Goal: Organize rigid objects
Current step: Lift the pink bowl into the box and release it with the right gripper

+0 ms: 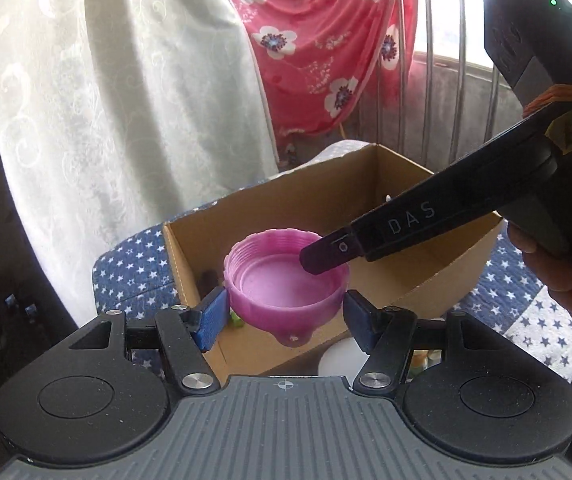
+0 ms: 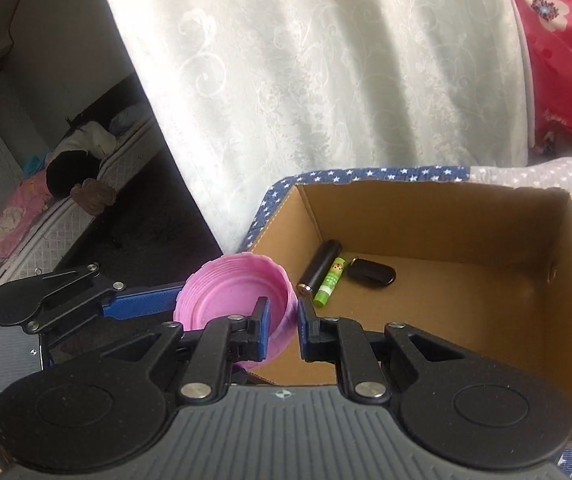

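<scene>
A pink ribbed plastic lid point(image 1: 286, 284) is held open side up above the near left corner of a cardboard box point(image 1: 326, 196). My left gripper point(image 1: 286, 314) is shut on it, one blue pad on each side. My right gripper point(image 2: 283, 322) straddles the lid's point(image 2: 230, 300) right wall, one finger inside and one outside, jaws narrow; its finger point(image 1: 326, 254) reaches in from the right. The left gripper's blue finger point(image 2: 142, 306) shows at the lid's left.
Inside the box point(image 2: 466, 216) lie a black cylinder point(image 2: 320, 268), a green lip balm tube point(image 2: 329, 282) and a black key fob point(image 2: 370, 274). The box stands on a blue star-patterned cloth point(image 1: 126, 276). A white round object point(image 1: 340, 360) lies below the box's near wall. A white curtain hangs behind.
</scene>
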The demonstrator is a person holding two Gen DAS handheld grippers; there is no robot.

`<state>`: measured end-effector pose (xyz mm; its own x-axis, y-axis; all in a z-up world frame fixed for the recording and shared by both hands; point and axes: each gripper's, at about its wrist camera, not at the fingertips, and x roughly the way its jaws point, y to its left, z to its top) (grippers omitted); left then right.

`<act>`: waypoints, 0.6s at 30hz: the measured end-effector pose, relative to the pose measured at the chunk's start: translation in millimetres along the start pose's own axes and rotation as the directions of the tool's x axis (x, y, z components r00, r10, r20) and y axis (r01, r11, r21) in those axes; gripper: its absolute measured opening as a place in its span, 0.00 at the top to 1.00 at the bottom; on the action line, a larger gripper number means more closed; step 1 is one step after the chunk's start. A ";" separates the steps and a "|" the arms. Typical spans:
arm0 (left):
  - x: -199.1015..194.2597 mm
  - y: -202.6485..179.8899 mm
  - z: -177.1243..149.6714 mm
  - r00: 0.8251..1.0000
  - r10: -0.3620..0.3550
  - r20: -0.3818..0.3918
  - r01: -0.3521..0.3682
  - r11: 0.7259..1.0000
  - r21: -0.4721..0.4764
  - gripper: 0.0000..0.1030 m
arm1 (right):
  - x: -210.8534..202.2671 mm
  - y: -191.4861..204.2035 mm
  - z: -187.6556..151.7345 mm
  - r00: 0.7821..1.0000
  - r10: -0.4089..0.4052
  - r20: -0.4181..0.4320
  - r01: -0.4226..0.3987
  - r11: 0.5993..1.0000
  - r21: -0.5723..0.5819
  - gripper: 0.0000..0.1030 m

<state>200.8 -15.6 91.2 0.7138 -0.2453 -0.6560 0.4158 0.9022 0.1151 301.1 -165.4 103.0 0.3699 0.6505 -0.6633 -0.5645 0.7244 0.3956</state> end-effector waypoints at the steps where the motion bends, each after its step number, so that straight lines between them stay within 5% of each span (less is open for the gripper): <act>1: 15.1 6.4 3.1 0.999 -0.017 -0.042 0.017 1.000 -0.010 0.40 | 14.9 -8.4 6.5 0.999 0.006 -0.044 -0.004 1.000 0.027 0.85; 10: 76.6 30.4 -4.1 0.965 -0.096 -0.242 0.087 0.995 -0.049 0.40 | 93.5 -43.2 9.1 0.957 -0.015 -0.290 0.047 0.994 0.103 0.85; 18: 88.2 30.6 0.2 0.955 -0.083 -0.285 0.079 0.997 -0.023 0.42 | 115.9 -49.6 10.8 0.928 -0.022 -0.372 0.065 0.992 0.103 0.86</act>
<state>276.6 -9.7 37.0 0.4863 -0.2073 -0.8488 0.4580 0.8878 0.0456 380.0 -123.4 13.4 0.0816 0.5029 -0.8605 -0.4598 0.7850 0.4151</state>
